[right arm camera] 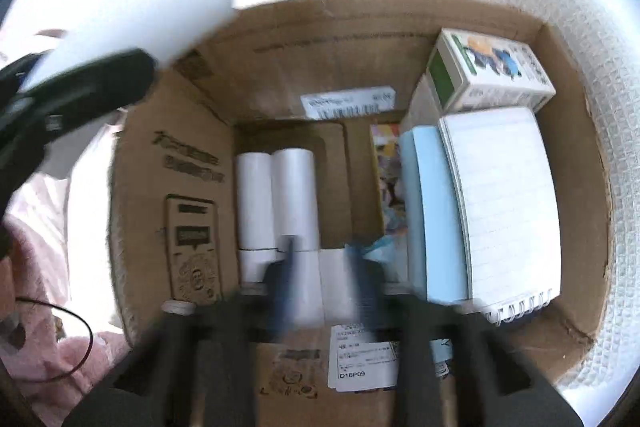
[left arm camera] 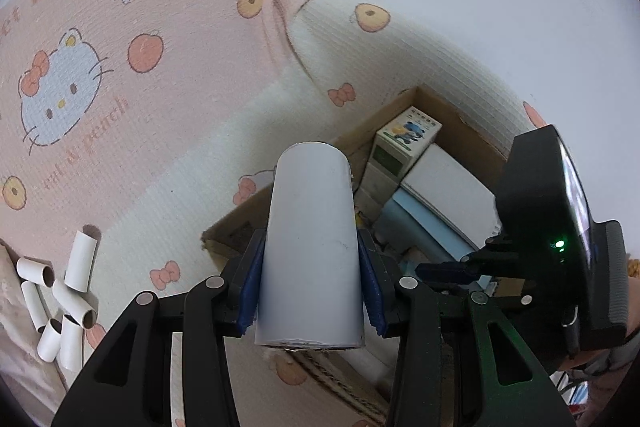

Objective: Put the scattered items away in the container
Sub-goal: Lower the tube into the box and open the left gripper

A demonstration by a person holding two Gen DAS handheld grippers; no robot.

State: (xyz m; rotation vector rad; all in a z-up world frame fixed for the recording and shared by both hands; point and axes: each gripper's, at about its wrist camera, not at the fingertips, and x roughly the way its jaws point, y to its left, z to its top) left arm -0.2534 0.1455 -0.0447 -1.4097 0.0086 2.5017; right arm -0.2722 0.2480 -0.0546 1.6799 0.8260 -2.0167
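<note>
My left gripper (left arm camera: 310, 263) is shut on a white paper roll (left arm camera: 310, 247), held upright in the air near the rim of the open cardboard box (left arm camera: 224, 231). My right gripper (right arm camera: 320, 259) is open and empty, blurred, inside the cardboard box (right arm camera: 280, 39), just above two white rolls (right arm camera: 280, 203) lying side by side on the floor of the box. The held roll (right arm camera: 140, 15) and the left gripper (right arm camera: 76, 95) show at the upper left of the right wrist view. Several small cardboard tubes (left arm camera: 60, 303) lie scattered on the pink blanket at the left.
The box also holds a spiral notebook (right arm camera: 504, 203), a blue pad (right arm camera: 432, 211), a small carton with a cartoon print (right arm camera: 492, 71) and a colourful card (right arm camera: 390, 179). The pink Hello Kitty blanket (left arm camera: 120, 87) covers the bed around the box. A black cable (right arm camera: 76, 343) lies at the left.
</note>
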